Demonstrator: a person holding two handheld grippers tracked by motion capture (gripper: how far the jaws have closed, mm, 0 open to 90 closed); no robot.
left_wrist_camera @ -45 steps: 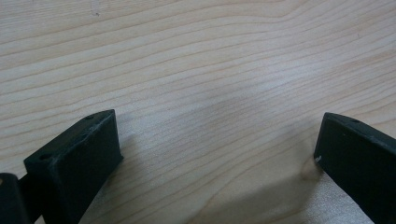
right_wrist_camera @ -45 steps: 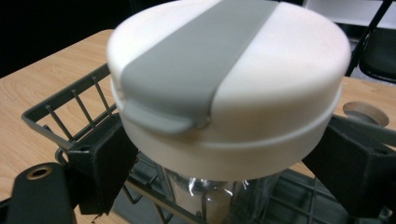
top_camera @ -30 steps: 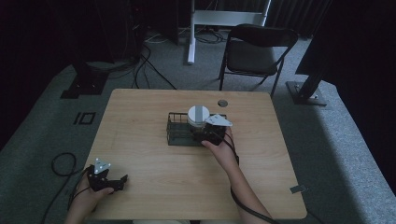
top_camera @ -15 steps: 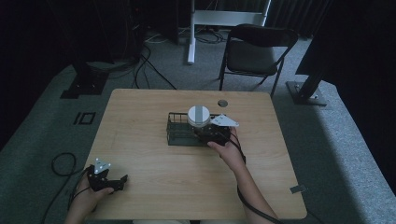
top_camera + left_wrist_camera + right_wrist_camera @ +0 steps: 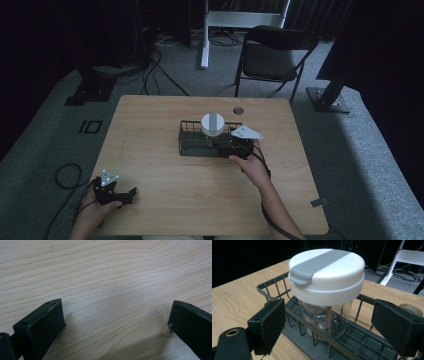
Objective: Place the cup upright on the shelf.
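Jar: a clear jar (image 5: 325, 320) with a white, grey-striped lid (image 5: 212, 122) stands in the wire basket (image 5: 190, 142) mid-table
Right gripper (image 5: 327, 327): jaws spread wide, flanking the jar, untouched
Left gripper (image 5: 116, 192): wide, idle at the table's (image 5: 150, 115) near-left corner
Progress: jar set in the basket, apparently released; withdrawal remains

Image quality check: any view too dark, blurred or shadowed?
High view: dim, room edges nearly black, table readable. Left gripper view: bright, soft shadows under the jaws, wood grain sharp. Right gripper view: the jar is sharp, its glass shows faint reflections, and the background is dark.
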